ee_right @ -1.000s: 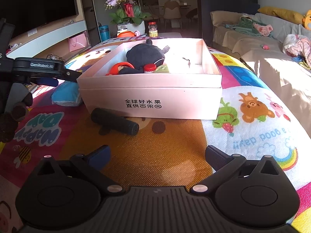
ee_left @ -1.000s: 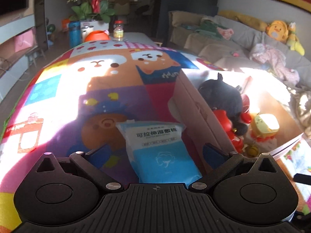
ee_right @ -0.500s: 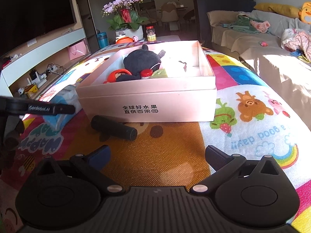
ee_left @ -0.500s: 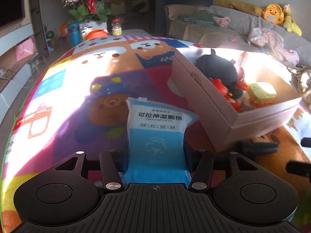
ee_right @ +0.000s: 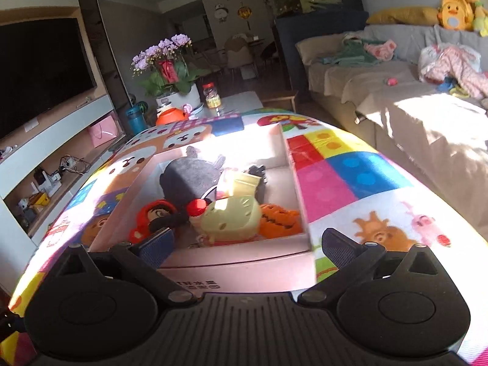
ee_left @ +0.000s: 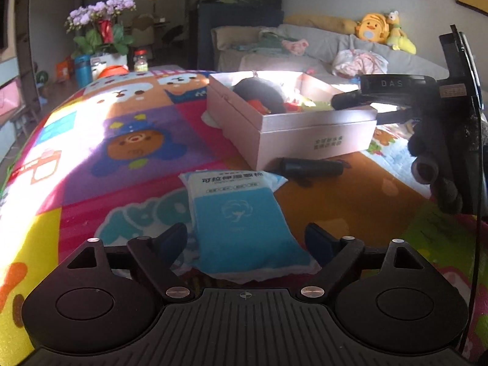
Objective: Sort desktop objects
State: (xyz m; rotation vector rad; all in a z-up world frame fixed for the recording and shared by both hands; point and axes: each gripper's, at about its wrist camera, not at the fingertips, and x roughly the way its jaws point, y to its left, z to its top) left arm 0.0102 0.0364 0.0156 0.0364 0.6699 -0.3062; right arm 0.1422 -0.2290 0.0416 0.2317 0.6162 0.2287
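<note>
Left gripper: your left gripper [ee_left: 245, 241] stood with its jaws apart; they had just been opening, and the blue wipes pack [ee_left: 241, 216] lay between them on the play mat [ee_left: 91, 152], with neither pad pressing on it.

Right gripper: your right gripper [ee_right: 244, 244] was spread wide with nothing in it, hovering over the near wall of the pink box [ee_right: 238, 262].

Where things were: the pack lay flat on the mat, near the box's front corner [ee_left: 305, 140]. A black cylinder [ee_left: 311, 167] lay against the foot of the box. Inside the box sat a dark plush toy [ee_right: 189, 177], a yellow toy [ee_right: 231, 216] and an orange pumpkin [ee_right: 279, 218].

Step in hand: as I judged it, you were re-gripping the pack in order to carry it to the box.

Doing it well: the pack looked soft and slippery, so you needed to centre the pads on its sides, close firmly, and lift it clear of the box wall.

Changed in the last second: the pack had been clamped half a second before and was now free, lying nearer the box front. Your right gripper had moved from low before the box to above it, so it now looked down onto the toys.
</note>
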